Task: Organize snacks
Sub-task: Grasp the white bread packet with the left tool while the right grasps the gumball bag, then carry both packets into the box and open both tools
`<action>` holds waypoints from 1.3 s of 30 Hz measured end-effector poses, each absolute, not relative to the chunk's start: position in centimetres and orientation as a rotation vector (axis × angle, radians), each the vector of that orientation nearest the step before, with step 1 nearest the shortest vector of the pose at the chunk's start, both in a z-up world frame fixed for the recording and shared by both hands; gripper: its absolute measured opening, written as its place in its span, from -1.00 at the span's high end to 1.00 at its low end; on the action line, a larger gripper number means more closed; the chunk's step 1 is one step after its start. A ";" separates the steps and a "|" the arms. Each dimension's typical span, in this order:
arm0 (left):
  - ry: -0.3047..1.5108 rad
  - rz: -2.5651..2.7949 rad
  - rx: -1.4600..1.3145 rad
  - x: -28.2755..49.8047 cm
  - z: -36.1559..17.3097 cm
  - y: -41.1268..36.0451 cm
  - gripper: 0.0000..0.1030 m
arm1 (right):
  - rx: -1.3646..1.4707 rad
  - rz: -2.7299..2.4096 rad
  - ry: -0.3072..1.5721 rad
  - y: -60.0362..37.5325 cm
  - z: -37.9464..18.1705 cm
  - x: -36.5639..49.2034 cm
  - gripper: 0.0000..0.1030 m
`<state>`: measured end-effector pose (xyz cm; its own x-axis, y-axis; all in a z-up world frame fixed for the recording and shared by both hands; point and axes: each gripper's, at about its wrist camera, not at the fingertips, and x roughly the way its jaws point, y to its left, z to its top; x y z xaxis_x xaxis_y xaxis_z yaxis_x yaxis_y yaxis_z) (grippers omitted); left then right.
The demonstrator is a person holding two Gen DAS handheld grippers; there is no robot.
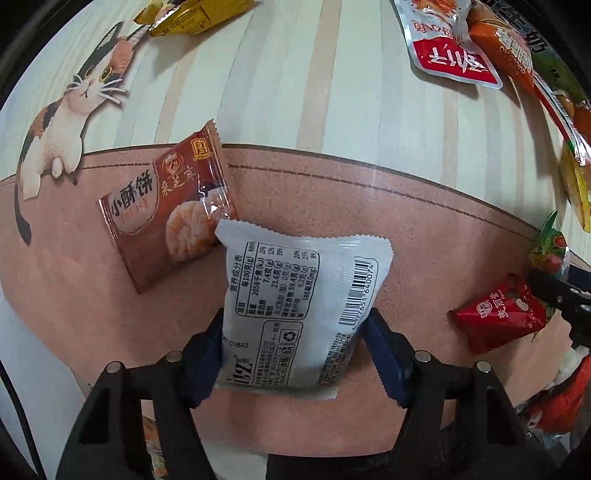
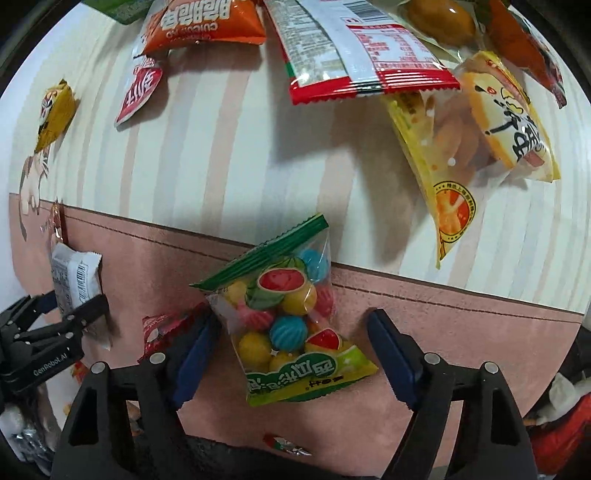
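- The white packet carries a nutrition table headed 营养成分表, with 每100克(g), 2058千焦(kJ), 7.4克, 23.6克, 59.4克 and 188毫克(mg).
- Beside its barcode the digits 640074 can be read; near the lower edge stands a stamped code ending 101843.
- The brown pastry packet reads 小酥饼 in white, with 采芝斋 in dark brush characters.
- The orange bag shows, upside down, 脆脆 and the Latin letters CUICUI.
- The left tongs bear "GenRobot.AI" in white on the black body.
- The small red packet has white characters too small to read surely.
- The fruit-candy bag has white characters on its green band, upside down and not legible.
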<state>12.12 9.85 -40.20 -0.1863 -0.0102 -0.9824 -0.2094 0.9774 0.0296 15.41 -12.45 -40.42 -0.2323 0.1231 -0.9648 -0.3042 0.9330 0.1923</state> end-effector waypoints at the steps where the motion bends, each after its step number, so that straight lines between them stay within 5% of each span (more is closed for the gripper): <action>1: 1.752 0.181 -0.165 12.2 -40.2 9.7 -0.34 | -0.158 0.392 1.759 -12.4 -40.4 15.2 -0.51; 3: 1.744 0.183 -0.160 12.4 -40.2 9.2 -0.34 | -0.182 0.378 1.744 -11.2 -40.6 15.1 -0.18; 8: 1.722 0.171 -0.159 14.2 -37.4 8.7 -0.33 | -0.127 0.367 1.736 -10.3 -40.4 14.3 -0.06; 17: 1.611 0.086 -0.196 17.3 -29.4 5.6 -0.33 | 0.039 0.362 1.722 -11.7 -36.9 14.2 -0.02; 30: 1.374 -0.076 -0.214 29.6 -15.5 3.0 -0.33 | 0.271 0.446 1.446 -15.7 -21.1 25.2 -0.02; 39: 1.384 -0.011 -0.163 42.1 -17.2 5.9 -0.34 | 0.241 0.350 1.312 -14.6 -17.5 38.0 -0.02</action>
<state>42.10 5.88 -17.18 0.1876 -0.1039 -0.9767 -0.0878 0.9886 -0.1220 37.99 -14.63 -17.48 0.2155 0.3836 -0.8980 -0.1146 0.9232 0.3668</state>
